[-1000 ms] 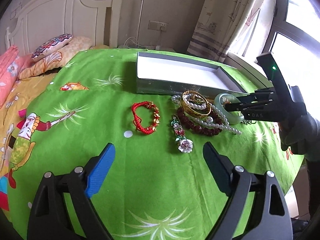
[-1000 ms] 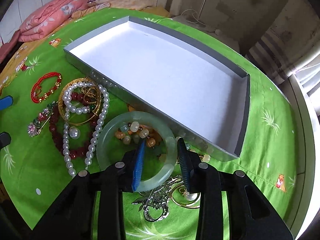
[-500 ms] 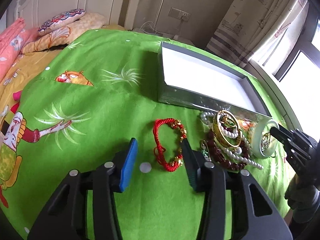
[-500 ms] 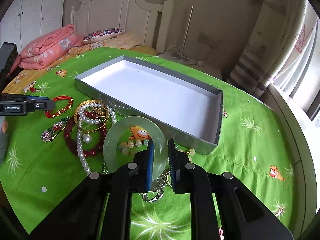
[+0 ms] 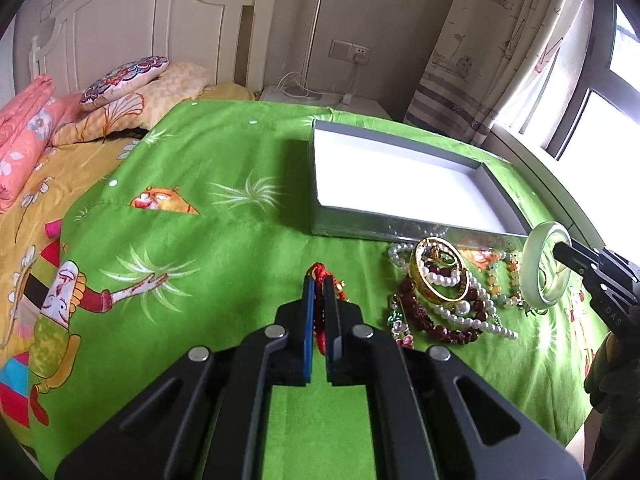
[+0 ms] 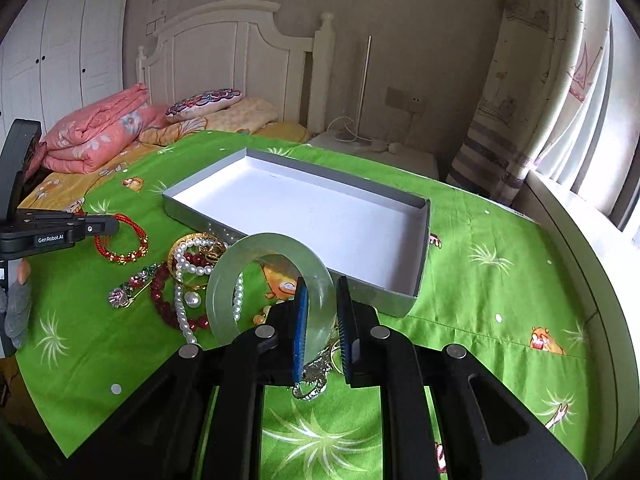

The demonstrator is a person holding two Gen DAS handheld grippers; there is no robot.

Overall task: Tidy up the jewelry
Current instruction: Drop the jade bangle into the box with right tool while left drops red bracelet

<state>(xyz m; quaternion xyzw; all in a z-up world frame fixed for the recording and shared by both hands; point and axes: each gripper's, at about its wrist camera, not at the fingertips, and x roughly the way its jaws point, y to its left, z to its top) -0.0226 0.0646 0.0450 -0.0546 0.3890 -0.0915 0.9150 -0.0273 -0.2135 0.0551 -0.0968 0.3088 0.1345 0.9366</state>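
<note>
My right gripper [image 6: 322,286] is shut on a pale green jade bangle [image 6: 236,256] and holds it upright above the bed; the bangle also shows in the left wrist view [image 5: 534,258]. My left gripper [image 5: 318,282] is shut on a red cord bracelet [image 5: 318,270], which also shows in the right wrist view [image 6: 120,240]. An empty silver box with a white floor [image 6: 420,248] lies open behind the jewelry, also in the left wrist view [image 5: 384,230]. A pile with a gold bangle [image 5: 434,284], pearl strand [image 5: 472,314], dark red beads [image 5: 444,330] and flower brooch [image 5: 400,320] lies between the grippers.
The green bedspread [image 5: 208,248] covers the bed. Pillows [image 5: 132,92] and a pink folded quilt [image 6: 100,132] lie by the white headboard [image 6: 224,48]. A curtain [image 6: 532,80] and window ledge run along the right. A silver ornament [image 6: 314,376] lies under my right gripper.
My left gripper has moved in and closed on the red cord bracelet. My right gripper has closed on the jade bangle and lifted it upright off the pile.
</note>
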